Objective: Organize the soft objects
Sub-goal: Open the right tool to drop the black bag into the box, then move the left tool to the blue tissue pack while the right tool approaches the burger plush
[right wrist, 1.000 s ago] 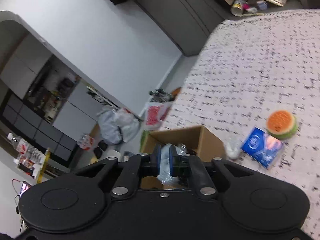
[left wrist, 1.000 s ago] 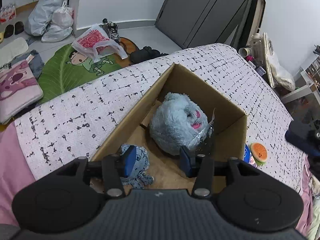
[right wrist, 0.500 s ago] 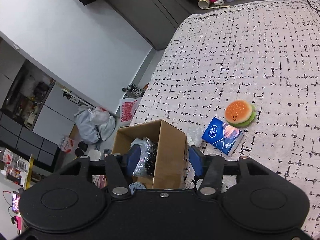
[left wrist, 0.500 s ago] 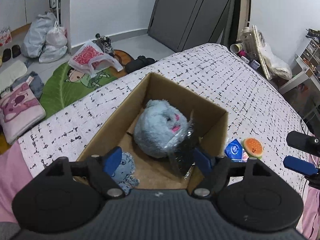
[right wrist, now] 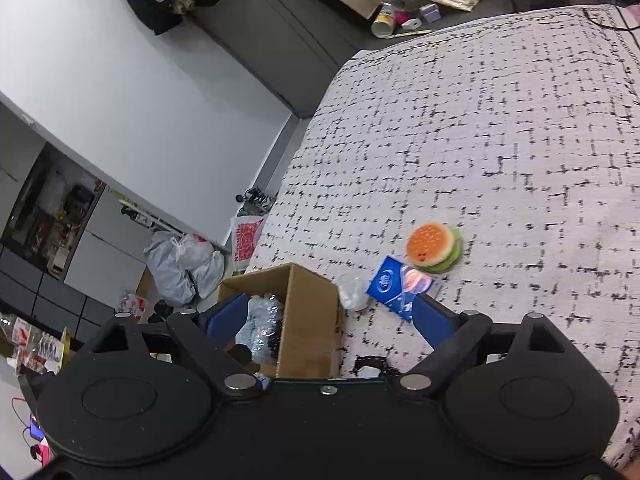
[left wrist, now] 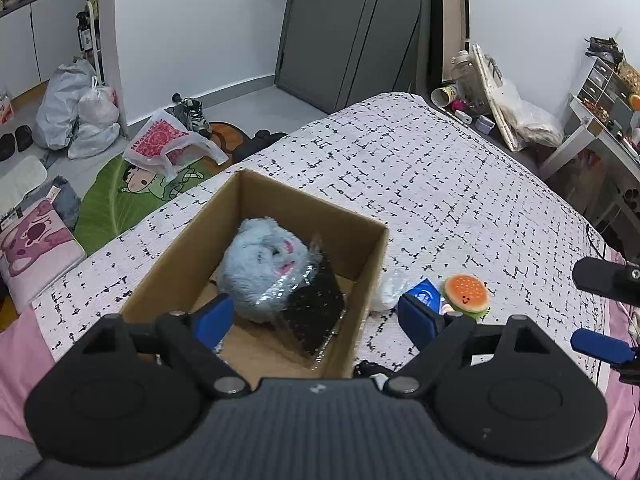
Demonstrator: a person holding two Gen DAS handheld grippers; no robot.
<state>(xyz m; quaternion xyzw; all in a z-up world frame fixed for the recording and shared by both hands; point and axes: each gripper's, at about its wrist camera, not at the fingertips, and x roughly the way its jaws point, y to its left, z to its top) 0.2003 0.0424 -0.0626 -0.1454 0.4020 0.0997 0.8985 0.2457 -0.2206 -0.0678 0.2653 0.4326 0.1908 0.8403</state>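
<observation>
Patterned bedspread [left wrist: 420,184] carries the burger plush [left wrist: 466,293] just right of the box [left wrist: 372,280], apparently nearer my right gripper [right wrist: 326,316]; both grippers' jaws have just been opening, nothing between them, left gripper [left wrist: 316,316] included.

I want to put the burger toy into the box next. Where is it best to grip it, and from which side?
Probably grip the burger toy across its round rim, bun to lettuce layer, coming from above. It lies flat on the bedspread, and the blue packet touches its near side, so take the sides away from the packet.
</observation>
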